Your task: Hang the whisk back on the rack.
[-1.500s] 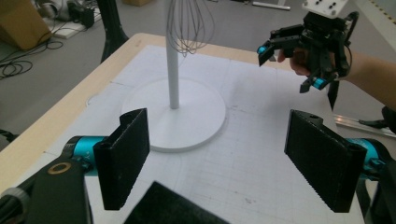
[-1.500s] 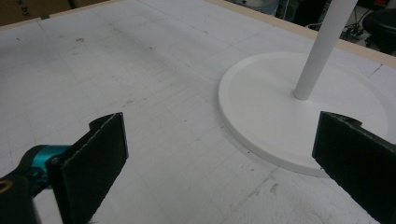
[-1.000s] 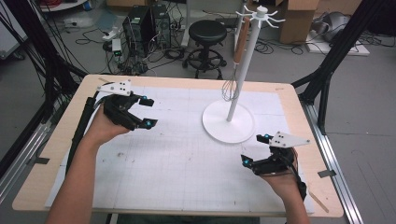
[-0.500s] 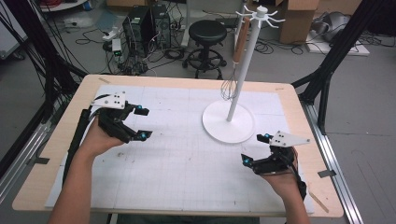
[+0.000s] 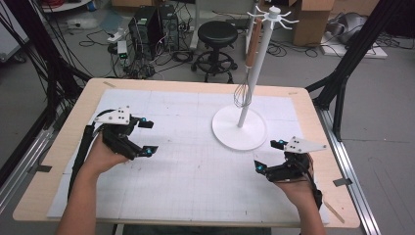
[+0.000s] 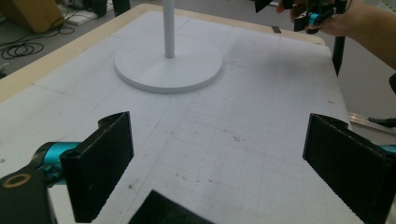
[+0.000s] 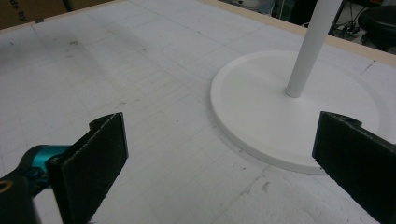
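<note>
A white stand with a round base [image 5: 240,131], a tall pole and hooks on top rises at the table's back right. A wire whisk [image 5: 242,94] with a wooden handle hangs from it. My left gripper [image 5: 148,137] hovers low over the left of the white gridded mat [image 5: 195,176]. Its jaws have just been opening and stand wide apart with nothing between them, as the left gripper view [image 6: 217,140] shows. My right gripper [image 5: 269,155] rests near the front right, just short of the base [image 7: 299,116], and is open and empty [image 7: 219,140].
The wooden table edge [image 5: 44,196] frames the mat. Black frame struts [image 5: 342,83] stand at both sides. Beyond the far edge are a black stool [image 5: 217,34], computer cases [image 5: 149,27] and floor cables. In the left gripper view, the other hand's gripper [image 6: 313,11] shows at the top right.
My left hand has come down and toward the near side of the mat, and its jaws have spread wider. The right hand has not moved.
</note>
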Demonstrator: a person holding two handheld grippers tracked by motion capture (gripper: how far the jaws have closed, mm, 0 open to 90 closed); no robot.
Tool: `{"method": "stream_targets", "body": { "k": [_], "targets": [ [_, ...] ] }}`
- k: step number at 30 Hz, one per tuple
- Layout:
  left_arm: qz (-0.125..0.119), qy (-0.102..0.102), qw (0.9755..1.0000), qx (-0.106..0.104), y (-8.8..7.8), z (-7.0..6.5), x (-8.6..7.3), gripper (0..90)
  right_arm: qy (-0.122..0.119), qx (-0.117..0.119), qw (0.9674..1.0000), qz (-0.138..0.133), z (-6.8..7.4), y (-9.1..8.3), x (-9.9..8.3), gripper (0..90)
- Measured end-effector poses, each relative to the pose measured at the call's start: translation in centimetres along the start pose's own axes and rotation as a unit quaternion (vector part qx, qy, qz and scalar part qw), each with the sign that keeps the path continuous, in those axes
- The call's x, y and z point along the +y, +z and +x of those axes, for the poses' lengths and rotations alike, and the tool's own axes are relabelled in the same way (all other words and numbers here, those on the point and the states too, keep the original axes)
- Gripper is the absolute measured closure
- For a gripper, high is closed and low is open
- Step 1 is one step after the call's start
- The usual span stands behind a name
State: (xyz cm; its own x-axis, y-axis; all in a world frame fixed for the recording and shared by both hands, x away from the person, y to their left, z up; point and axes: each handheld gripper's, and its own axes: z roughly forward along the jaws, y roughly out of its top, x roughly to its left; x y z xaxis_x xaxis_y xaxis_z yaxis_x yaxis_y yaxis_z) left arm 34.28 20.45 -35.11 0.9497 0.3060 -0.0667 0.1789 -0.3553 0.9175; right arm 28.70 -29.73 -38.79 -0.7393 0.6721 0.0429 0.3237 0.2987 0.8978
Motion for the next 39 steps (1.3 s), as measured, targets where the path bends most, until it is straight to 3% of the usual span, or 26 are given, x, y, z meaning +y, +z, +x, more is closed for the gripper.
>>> {"method": "stream_targets", "body": {
  "k": [15, 39],
  "targets": [
    [-0.013, -0.019, 0.9995, 0.02, -0.7, -0.1, -1.9, 1.7, 0.0, -0.001, 1.0, 0.004, -0.1, 0.4, 0.0, 2.3],
    [-0.023, -0.014, 0.9995, 0.017, -0.8, -0.5, -1.6, 1.7, 0.0, -0.001, 1.0, 0.009, 0.0, 0.5, -0.1, 2.3]
  ]
}}
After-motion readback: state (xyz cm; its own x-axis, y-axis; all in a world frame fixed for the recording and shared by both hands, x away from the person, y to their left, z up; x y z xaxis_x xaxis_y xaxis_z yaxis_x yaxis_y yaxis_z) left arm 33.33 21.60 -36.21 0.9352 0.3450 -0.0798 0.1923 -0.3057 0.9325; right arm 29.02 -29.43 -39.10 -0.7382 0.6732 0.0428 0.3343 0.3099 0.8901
